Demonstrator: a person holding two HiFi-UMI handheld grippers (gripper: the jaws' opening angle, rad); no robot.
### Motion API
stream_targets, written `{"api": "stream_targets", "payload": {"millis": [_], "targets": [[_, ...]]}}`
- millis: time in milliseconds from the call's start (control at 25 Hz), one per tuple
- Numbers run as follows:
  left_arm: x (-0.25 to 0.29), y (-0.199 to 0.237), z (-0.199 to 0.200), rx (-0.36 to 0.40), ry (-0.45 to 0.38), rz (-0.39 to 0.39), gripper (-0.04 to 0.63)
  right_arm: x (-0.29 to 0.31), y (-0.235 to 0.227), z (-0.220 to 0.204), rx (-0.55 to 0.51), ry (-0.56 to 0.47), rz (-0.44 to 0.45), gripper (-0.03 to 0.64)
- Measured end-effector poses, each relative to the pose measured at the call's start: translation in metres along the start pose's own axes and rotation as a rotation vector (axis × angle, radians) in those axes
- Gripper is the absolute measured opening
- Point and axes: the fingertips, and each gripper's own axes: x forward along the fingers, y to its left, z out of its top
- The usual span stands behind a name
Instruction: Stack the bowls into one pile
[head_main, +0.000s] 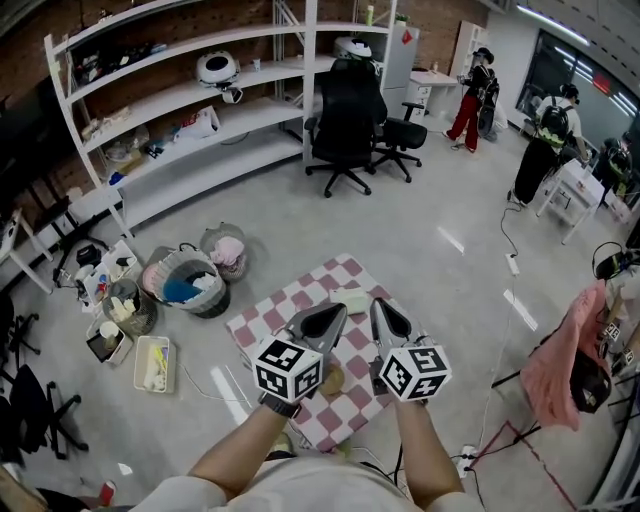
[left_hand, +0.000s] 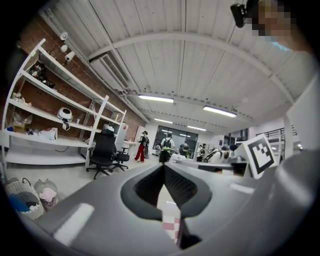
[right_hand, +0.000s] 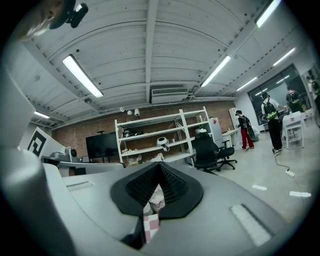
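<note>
A pale bowl (head_main: 350, 298) sits on the checked tabletop (head_main: 262, 322) just past the left tongs (head_main: 335, 314) and right tongs (head_main: 383, 308), both closed tight on nothing, and maybe a brown bowl (head_main: 331, 379) peeks out under them, so any pick-up wants them opened wide, then lowered slowly onto a rim.

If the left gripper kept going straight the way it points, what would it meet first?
Likely the pale object on the checked cloth, just beyond the left gripper; it may pass above it, height unclear.
</note>
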Motion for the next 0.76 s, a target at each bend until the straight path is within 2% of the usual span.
{"api": "stream_targets", "payload": {"millis": [760], "targets": [[0.002,-0.006,-0.009,-0.001,-0.01,0.043,0.006,-0.005,-0.005,-0.013,0.011,0.017,0.03,0.009]]}}
